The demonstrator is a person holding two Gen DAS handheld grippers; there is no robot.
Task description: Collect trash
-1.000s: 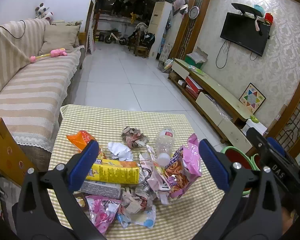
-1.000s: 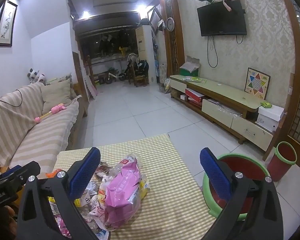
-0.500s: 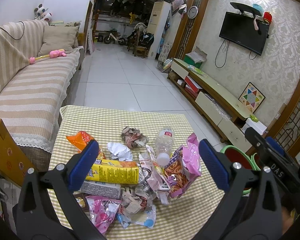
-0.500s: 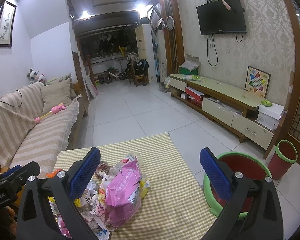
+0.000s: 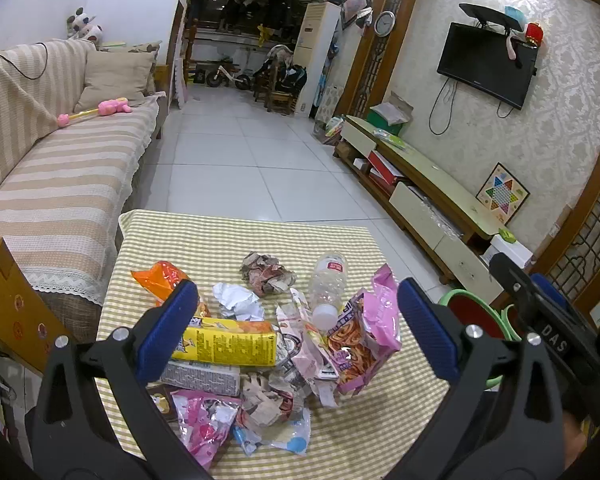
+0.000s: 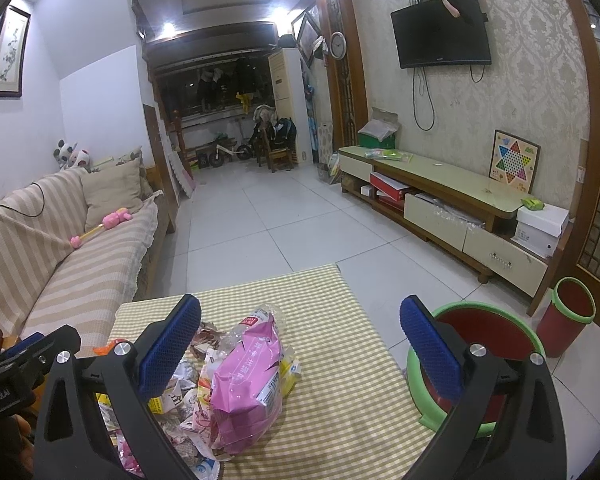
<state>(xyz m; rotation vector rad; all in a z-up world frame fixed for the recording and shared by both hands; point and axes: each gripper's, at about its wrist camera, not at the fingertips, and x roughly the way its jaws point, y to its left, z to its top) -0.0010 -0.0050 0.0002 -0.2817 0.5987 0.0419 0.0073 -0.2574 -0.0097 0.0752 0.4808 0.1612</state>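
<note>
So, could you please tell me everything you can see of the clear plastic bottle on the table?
The clear plastic bottle lies on its side on the checked tablecloth, white cap pointing toward the camera, its base away. It looks empty and slightly crumpled, with a red and white label near the base. Its cap end rests among the wrappers, beside the pink snack bag. Neither hand-held gripper touches it.

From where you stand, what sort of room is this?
Most likely a home living room: a striped sofa, a wall-mounted TV above a long low cabinet, and a small table piled with snack wrappers.
</note>
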